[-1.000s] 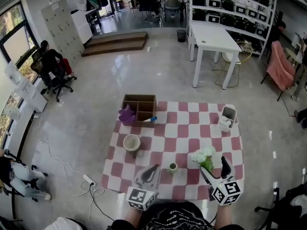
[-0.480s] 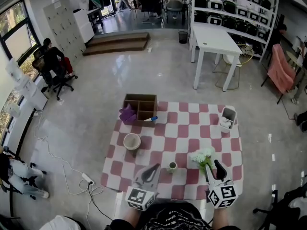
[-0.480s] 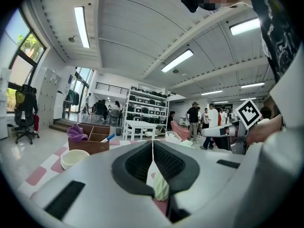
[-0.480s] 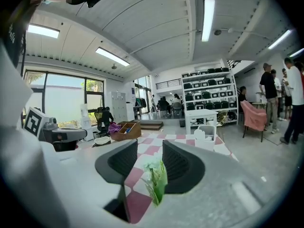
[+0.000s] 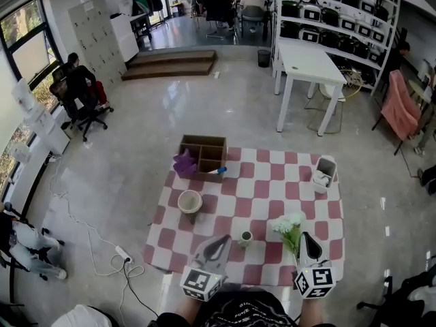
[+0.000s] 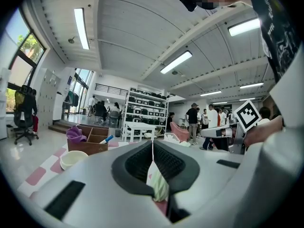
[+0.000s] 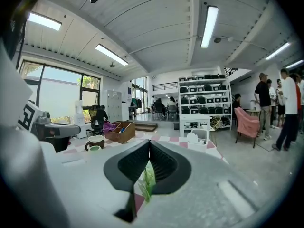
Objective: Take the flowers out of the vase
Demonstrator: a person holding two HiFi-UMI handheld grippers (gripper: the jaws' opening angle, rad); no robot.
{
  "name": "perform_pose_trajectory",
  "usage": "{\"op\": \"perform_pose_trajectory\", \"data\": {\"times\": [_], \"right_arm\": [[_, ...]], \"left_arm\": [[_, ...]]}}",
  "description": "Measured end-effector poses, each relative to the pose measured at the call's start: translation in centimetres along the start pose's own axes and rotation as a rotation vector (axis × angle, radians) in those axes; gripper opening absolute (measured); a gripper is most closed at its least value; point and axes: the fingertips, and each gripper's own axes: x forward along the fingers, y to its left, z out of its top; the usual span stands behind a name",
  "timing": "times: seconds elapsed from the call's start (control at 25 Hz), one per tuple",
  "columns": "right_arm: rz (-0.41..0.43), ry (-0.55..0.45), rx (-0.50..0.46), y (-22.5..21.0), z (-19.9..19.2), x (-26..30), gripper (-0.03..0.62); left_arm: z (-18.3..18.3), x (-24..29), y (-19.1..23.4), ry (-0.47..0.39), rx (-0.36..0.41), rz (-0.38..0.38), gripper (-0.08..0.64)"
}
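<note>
At the far left corner of the checkered cloth (image 5: 252, 182) a wooden box (image 5: 204, 152) is seen, with a bowl (image 5: 189, 201) near the left edge. At the near edge the left gripper (image 5: 219, 242) is held with jaws closed together, nothing gripped. Just right of it a small cup (image 5: 245, 237) stands. Towards the near right corner the flowers (image 5: 289, 225) are clamped by their green stems in the right gripper (image 5: 304, 238), whose jaws are fully closed.
</note>
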Motion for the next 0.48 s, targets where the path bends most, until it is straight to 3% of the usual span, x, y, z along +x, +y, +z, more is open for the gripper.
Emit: {"op": "perform_pose_trajectory", "data": {"times": [0.48], "right_arm": [[-0.008, 0.004, 0.007, 0.2, -0.9, -1.0, 0.006]], "left_arm": [[-0.6, -1.1, -0.6, 0.007, -0.005, 0.004, 0.014]]}}
